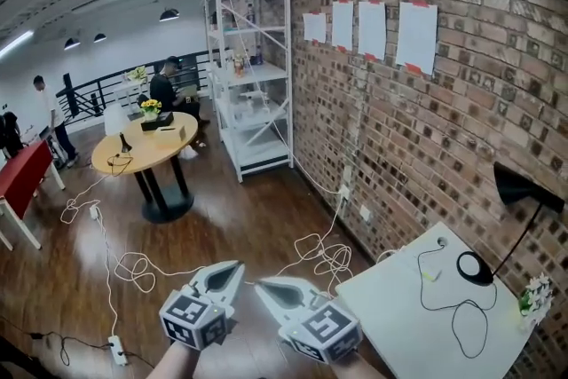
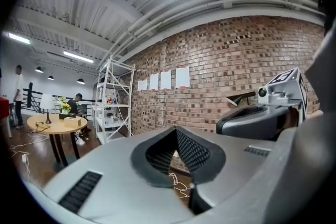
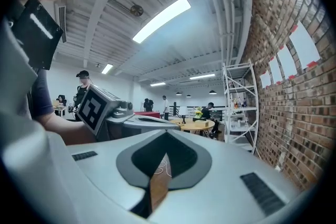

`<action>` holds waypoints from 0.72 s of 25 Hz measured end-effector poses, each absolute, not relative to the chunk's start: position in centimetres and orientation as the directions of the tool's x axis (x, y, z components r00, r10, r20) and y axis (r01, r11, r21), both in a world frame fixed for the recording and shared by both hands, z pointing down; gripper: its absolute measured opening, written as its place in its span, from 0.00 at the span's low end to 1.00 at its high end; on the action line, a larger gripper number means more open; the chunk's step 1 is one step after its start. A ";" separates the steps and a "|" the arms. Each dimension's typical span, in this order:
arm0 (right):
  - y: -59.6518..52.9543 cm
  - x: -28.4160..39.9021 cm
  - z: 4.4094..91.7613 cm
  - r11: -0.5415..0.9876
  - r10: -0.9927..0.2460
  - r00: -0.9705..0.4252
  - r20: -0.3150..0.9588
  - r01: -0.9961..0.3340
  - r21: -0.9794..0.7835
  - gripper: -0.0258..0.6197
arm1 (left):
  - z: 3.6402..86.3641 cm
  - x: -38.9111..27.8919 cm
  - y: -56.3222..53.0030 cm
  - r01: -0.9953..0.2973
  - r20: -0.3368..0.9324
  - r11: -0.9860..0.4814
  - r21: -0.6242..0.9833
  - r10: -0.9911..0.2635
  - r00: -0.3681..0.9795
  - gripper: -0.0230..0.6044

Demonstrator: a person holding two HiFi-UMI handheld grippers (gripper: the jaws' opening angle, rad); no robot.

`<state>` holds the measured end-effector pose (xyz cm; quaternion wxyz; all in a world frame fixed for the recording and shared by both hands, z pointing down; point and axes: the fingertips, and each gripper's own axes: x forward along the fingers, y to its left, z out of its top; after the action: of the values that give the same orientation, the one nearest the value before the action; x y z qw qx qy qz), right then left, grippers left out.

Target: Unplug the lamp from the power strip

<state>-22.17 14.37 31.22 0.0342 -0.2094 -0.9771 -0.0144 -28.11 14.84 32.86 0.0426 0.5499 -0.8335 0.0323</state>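
A black desk lamp (image 1: 525,188) stands on the white table (image 1: 399,315) at the lower right, its round base (image 1: 475,267) trailing a black cable (image 1: 461,315) in loops over the tabletop. A white power strip (image 1: 116,351) lies on the wooden floor at the lower left. My left gripper (image 1: 236,266) and right gripper (image 1: 260,284) are held side by side in the air at the bottom centre, far from both. Each is shut with nothing between the jaws. The left gripper (image 2: 176,131) faces the brick wall. The right gripper (image 3: 167,137) faces the room.
A round yellow table (image 1: 146,149) with a white lamp (image 1: 114,122) stands further back, near a white shelf unit (image 1: 251,84). White cables (image 1: 133,266) and a second power strip (image 1: 93,211) lie on the floor. A brick wall (image 1: 417,129) runs along the right. People stand and sit at the far left.
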 end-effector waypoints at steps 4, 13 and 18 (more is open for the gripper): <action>10.9 -18.1 30.8 0.920 0.389 -0.919 0.068 0.391 0.014 0.03 | 32.9 -25.0 11.6 -0.922 0.110 0.386 -0.034 -0.915 -0.388 0.04; 6.6 -10.3 29.9 0.915 0.401 -0.914 0.066 0.403 0.018 0.03 | 30.6 -16.6 5.4 -0.953 0.082 0.304 0.010 -0.950 -0.302 0.04; 5.5 -7.8 28.8 0.918 0.397 -0.918 0.018 0.397 0.017 0.03 | 29.4 -14.1 4.8 -0.952 0.078 0.302 -0.041 -0.949 -0.305 0.04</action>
<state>-7.85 5.54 28.81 0.0072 -0.2026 -0.9792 -0.0099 -14.11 4.76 29.39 0.0194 0.5893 -0.8067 0.0393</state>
